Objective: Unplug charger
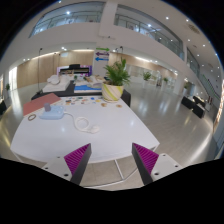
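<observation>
Gripper (112,160) spread wide, empty, at a white table's (115,125) near edge; potted plant (116,78) at far edge.

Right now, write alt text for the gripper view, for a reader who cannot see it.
The open gripper hangs short of a white round table, nothing between its pink-padded fingers. On the table lie a white cable and a white charger-like block, with a potted plant at the far edge. Beyond is a bright, glass-walled hall.

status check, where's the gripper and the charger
Gripper open, holding nothing, short of the white table. Charger and white cable beyond the fingers. Nothing in the way.
</observation>
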`<state>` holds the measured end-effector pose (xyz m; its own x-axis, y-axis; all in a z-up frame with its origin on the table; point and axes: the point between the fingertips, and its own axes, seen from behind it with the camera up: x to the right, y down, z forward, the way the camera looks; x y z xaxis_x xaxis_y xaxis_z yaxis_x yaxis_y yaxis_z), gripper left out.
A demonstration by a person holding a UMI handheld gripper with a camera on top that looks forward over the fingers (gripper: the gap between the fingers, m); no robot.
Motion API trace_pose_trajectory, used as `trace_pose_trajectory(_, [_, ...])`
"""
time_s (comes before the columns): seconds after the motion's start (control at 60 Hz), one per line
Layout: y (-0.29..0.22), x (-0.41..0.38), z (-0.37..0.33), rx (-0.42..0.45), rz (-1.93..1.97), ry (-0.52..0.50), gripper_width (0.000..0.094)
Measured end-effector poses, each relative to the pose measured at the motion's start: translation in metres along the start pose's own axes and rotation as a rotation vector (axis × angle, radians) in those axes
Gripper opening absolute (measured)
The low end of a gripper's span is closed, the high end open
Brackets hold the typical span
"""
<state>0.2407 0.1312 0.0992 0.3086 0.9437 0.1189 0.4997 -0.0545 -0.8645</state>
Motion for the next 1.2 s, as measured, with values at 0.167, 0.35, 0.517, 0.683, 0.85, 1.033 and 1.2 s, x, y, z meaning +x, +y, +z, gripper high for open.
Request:
trace_pose_trajectory(0.167, [-0.014, -0.065, -0.004, 0.017, -0.030, -0.080, 0.0857])
trace_pose_trajectory(0.35, [-0.020, -0.157, -0.009, 0.025, -0.075, -0.192, 0.0856])
trace_pose_trajectory(0.517, [-0.021, -0.240, -0.018, 0.030, -0.115, -0.292, 0.0852])
trace_pose_trajectory(0.683, [-0.031, -0.299, -0.009, 0.044, -0.168, -0.339, 0.0851])
trace_pose_trajectory(0.85, [-0.049, -0.341, 0.024, 0.045, -0.151, -0.345, 0.0848])
trace_pose_trajectory(1.033, [-0.078, -0.369, 0.091, 0.083, -0.144, -0.324, 0.0853])
trace_pose_trajectory(1.2, [-0.100, -0.386, 0.159, 0.092, -0.096, -0.295, 0.0852])
